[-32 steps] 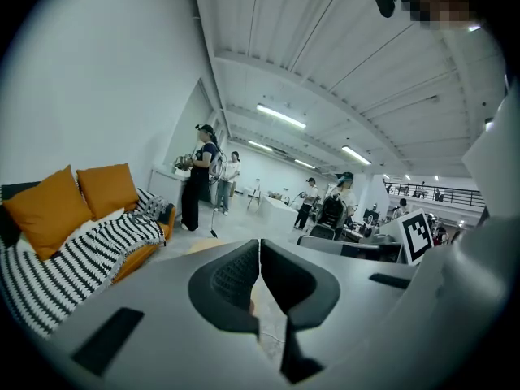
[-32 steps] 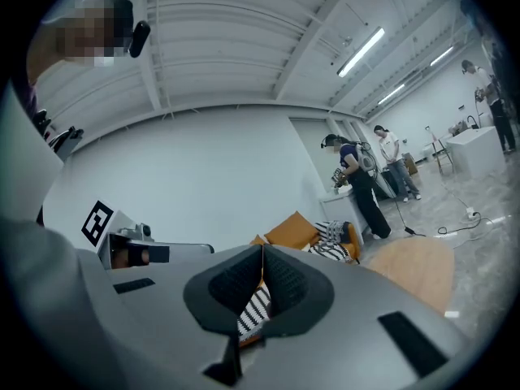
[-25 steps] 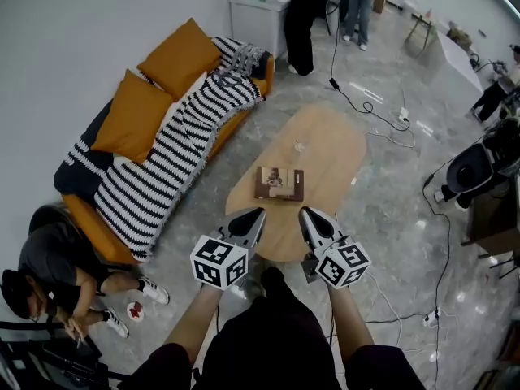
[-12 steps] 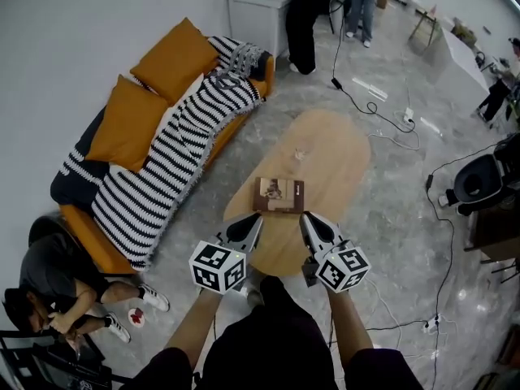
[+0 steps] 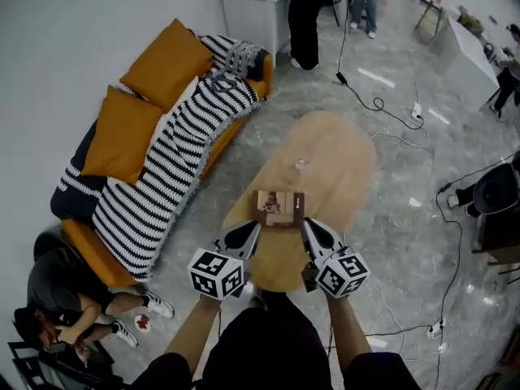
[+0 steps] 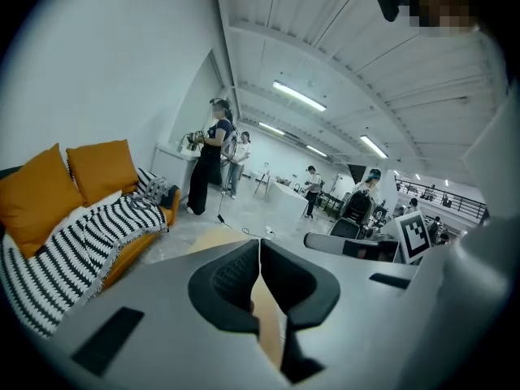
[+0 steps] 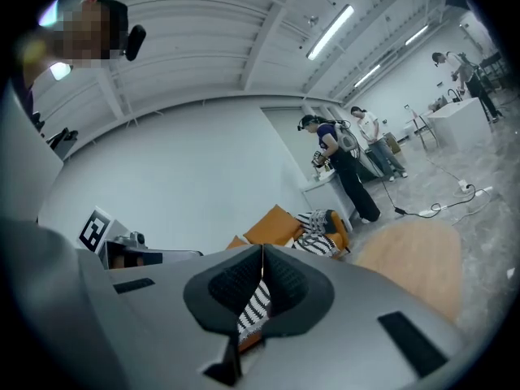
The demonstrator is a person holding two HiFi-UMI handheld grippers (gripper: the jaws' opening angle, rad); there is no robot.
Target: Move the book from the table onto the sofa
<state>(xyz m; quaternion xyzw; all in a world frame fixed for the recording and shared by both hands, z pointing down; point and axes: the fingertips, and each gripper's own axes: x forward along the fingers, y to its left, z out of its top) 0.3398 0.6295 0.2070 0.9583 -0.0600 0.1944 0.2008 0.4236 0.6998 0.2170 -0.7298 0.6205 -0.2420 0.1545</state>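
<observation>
Two grippers in view, one per hand.
- Left gripper [image 5: 254, 229]: fingers [image 6: 230, 281] fully together, nothing between them.
- Right gripper [image 5: 308, 225]: fingers [image 7: 234, 287] likewise pressed together, nothing held.

One book [image 5: 278, 209] lies flat and cover up on the near half of the oval wooden surface [image 5: 341, 149]. Both pairs of fingertips sit at its near edge, the left by the near-left corner and the right by the near-right corner. Whether they touch it cannot be told.

One small clear object [image 5: 301, 165] stands on the surface beyond the book, apart from it. It is too small to identify.

One orange sofa [image 5: 237, 125] stands left of the surface, well apart from the book. On the sofa:
- two orange cushions [image 5: 166, 62] against the back;
- one black-and-white striped blanket [image 5: 162, 169] spread along the seat.

People:
- one seated person [image 5: 65, 287] on the floor [image 5: 406, 218], by the sofa's near end;
- two standing persons [image 5: 307, 15] at the far end of the room.

Several cables [image 5: 382, 104] trail over the floor, right of the surface.
</observation>
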